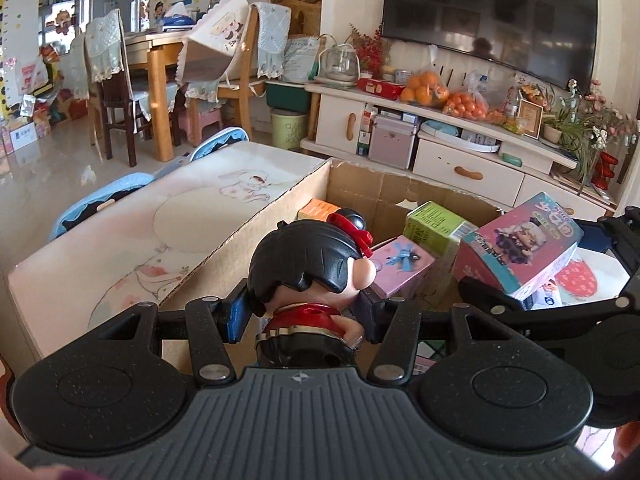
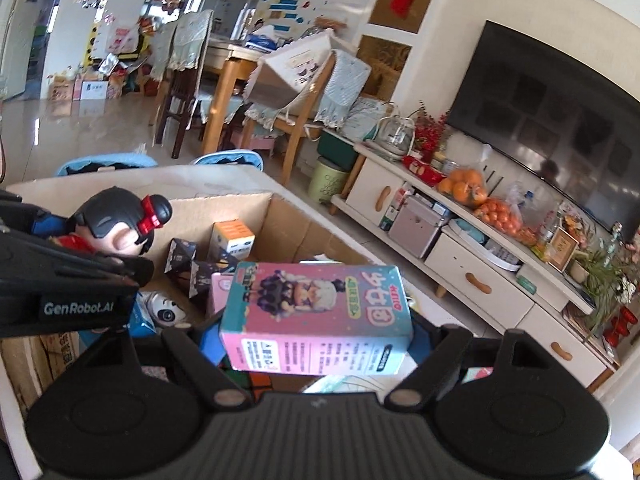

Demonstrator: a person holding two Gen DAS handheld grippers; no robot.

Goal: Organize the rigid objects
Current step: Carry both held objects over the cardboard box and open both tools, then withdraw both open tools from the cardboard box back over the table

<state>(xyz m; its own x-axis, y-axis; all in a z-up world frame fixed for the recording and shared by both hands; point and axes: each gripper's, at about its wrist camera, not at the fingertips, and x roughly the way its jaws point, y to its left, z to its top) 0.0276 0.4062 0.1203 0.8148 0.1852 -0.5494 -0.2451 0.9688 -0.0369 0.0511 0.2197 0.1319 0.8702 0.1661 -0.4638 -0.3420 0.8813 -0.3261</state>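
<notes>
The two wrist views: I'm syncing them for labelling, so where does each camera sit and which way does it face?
Left wrist: on the left gripper, looking along its fingers, shut on a toy figure, toward the cardboard box and TV; fingertip bottom right.
Right wrist: on the right gripper, gripping a pink box, facing likewise.
Shared: both toys, cardboard box, TV; each shows the other gripper.
</notes>
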